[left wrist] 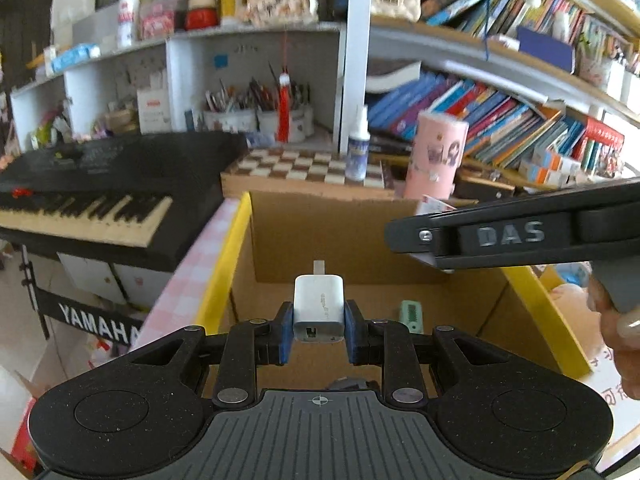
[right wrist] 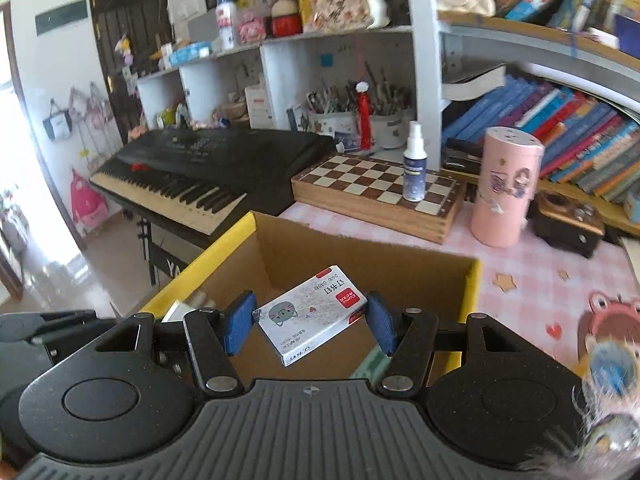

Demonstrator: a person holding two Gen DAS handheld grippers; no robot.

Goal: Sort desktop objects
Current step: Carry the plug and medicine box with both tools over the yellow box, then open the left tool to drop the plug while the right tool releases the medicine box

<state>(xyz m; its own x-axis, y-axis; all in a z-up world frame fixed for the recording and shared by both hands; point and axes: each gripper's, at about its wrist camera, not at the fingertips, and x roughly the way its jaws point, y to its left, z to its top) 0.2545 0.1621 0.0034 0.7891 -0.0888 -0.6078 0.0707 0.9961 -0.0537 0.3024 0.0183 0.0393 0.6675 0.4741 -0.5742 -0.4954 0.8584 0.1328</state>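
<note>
You're working in a lived-in home study or child's room. Take the Yamaha keyboard (right wrist: 192, 176) as your landmark: just right of it lies a wooden chessboard (right wrist: 380, 196) on a pink checked tablecloth (right wrist: 540, 272), behind it stand white cubbies with brush pots (right wrist: 360, 120), and further right, crowded bookshelves (right wrist: 560, 128). Left of it is a dark door (right wrist: 128, 40).

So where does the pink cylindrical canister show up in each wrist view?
Left wrist: pink canister right of centre, behind the cardboard box.
Right wrist: pink canister upper right, standing on the checked tablecloth.
Shared landmark: spray bottle on the chessboard, left of it.
</note>
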